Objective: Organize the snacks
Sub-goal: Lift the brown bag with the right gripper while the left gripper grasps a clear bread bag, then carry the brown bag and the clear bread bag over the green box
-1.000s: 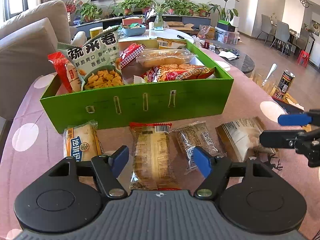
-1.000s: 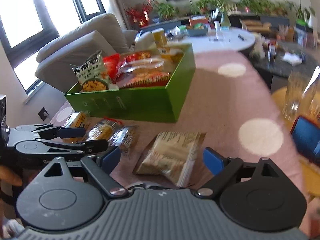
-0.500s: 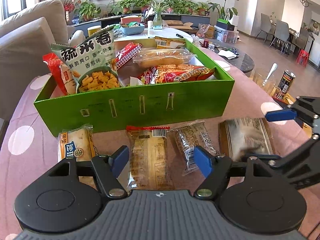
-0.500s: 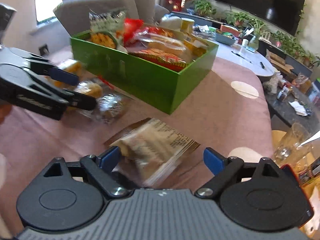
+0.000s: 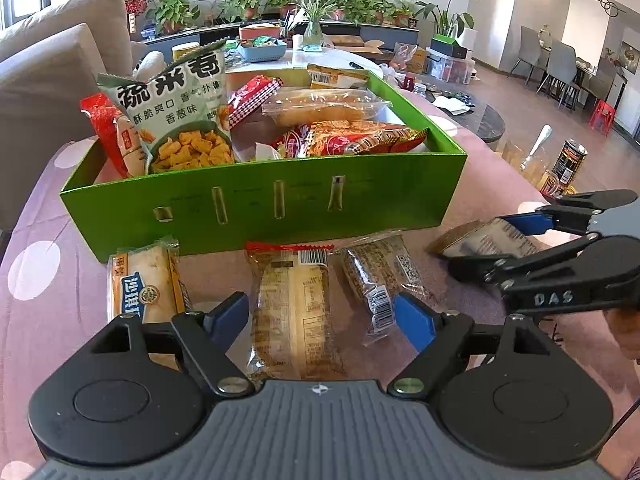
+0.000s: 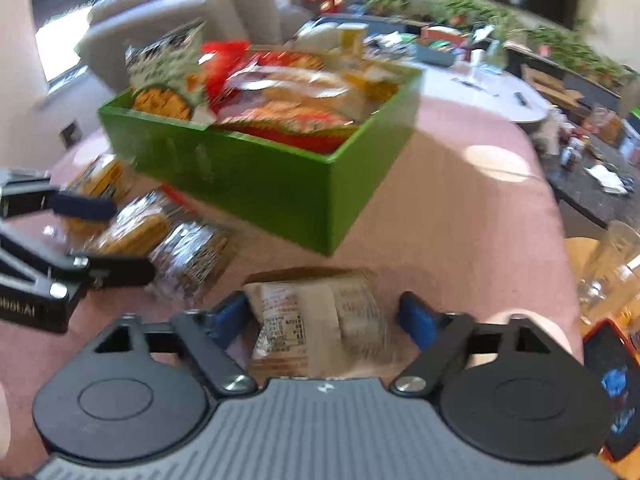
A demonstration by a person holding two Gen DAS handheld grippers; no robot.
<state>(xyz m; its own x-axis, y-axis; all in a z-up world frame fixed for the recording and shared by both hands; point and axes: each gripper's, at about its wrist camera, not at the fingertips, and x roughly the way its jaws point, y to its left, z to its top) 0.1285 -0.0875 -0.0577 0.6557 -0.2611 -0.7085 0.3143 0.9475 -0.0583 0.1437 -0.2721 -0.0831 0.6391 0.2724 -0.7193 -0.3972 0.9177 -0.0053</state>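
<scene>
Left gripper [image 5: 320, 316]: jaws have just been opening, straddling a yellow packet [image 5: 294, 320], not pressing it.
Right gripper [image 6: 324, 316]: jaws have just been closing around a tan packet [image 6: 316, 316]; contact unclear.
Green box [image 5: 280, 204]: far side, full of snacks.

On the pink, white-spotted worktop [image 5: 472, 184] a green box [image 5: 264, 204] stands full of snack bags. Before its near wall lie three packets in a row: a yellow one [image 5: 144, 284], a long pale one with a red end [image 5: 292, 312], and a dark grainy bar [image 5: 376, 276]. The left claw [image 5: 320, 316] sits low with its jaws just opening, blue pads either side of the pale packet, not pressing it. At the right, the right claw [image 5: 484, 240] straddles a brown packet [image 5: 476, 236].
</scene>
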